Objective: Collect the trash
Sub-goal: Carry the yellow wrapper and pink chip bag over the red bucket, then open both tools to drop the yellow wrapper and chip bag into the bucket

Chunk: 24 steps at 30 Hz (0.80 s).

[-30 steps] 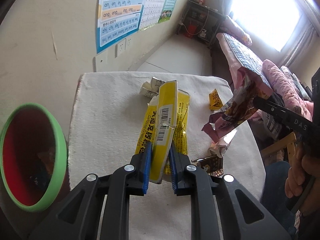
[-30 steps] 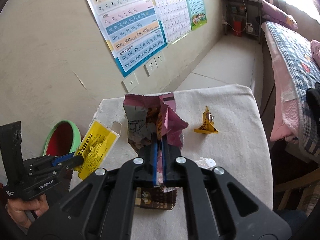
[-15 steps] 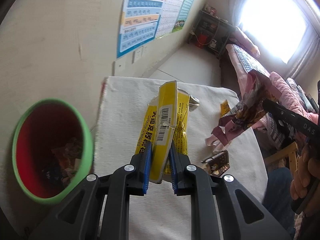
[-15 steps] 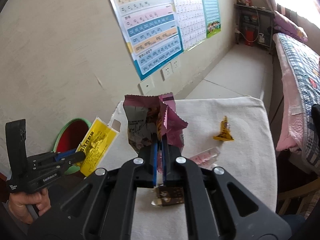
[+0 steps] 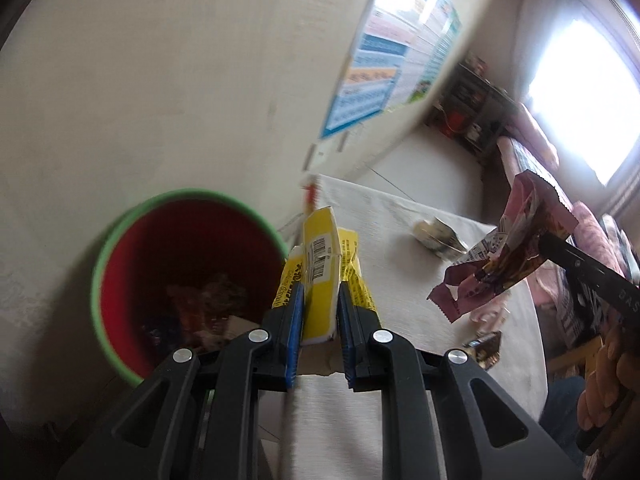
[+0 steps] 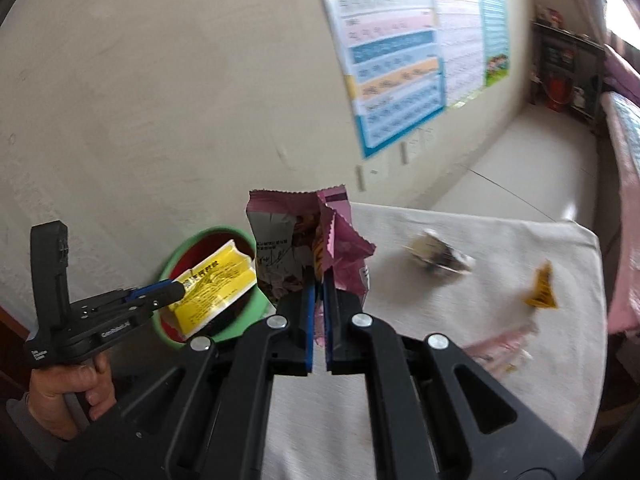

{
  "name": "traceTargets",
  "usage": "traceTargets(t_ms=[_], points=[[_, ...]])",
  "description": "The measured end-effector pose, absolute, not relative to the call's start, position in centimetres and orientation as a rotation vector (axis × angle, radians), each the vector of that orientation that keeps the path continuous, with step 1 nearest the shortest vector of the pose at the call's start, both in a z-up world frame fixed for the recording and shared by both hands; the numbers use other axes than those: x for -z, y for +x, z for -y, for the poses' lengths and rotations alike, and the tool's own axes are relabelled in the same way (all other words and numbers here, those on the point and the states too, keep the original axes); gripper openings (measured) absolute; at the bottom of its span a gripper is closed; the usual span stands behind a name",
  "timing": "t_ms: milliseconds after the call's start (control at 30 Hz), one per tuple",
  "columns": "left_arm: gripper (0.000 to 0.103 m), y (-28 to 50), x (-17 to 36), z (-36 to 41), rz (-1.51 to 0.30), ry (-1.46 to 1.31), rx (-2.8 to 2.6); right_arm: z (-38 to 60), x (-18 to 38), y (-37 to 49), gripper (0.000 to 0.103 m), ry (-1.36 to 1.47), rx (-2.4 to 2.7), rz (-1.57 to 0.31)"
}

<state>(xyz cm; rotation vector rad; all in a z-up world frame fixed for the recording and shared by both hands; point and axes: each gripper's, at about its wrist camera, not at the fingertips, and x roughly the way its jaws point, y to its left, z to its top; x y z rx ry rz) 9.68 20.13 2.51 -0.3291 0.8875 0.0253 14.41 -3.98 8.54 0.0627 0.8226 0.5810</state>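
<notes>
Left wrist view: looks forward along its own black fingers, tilted down, close over the green-rimmed red bin (image 5: 120,240) and the near edge of the white cloth-covered table (image 5: 400,240); beige wall behind.

Right wrist view: sits higher and further right, facing the same wall across the table (image 6: 480,248).

Shared: bin (image 6: 176,252), table, blue-bordered wall chart (image 5: 380,80) (image 6: 400,72). Each view catches the other gripper at its edge.
</notes>
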Motion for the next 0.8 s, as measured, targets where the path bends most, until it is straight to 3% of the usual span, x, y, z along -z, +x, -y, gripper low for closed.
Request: traceTargets(t_ms=[433,800], points=[[0.015,7.0,-2.4,-29.7,-0.846,-0.407,-0.187,-7.5,-8.3,15.5,0.004,0.046,-0.743,-0.845],[0.015,5.7,-1.5,-33.5,-0.857,-0.426,-0.245,-13.2,-4.6,16.1,0.004,-0.001,-0.794,-0.916]])
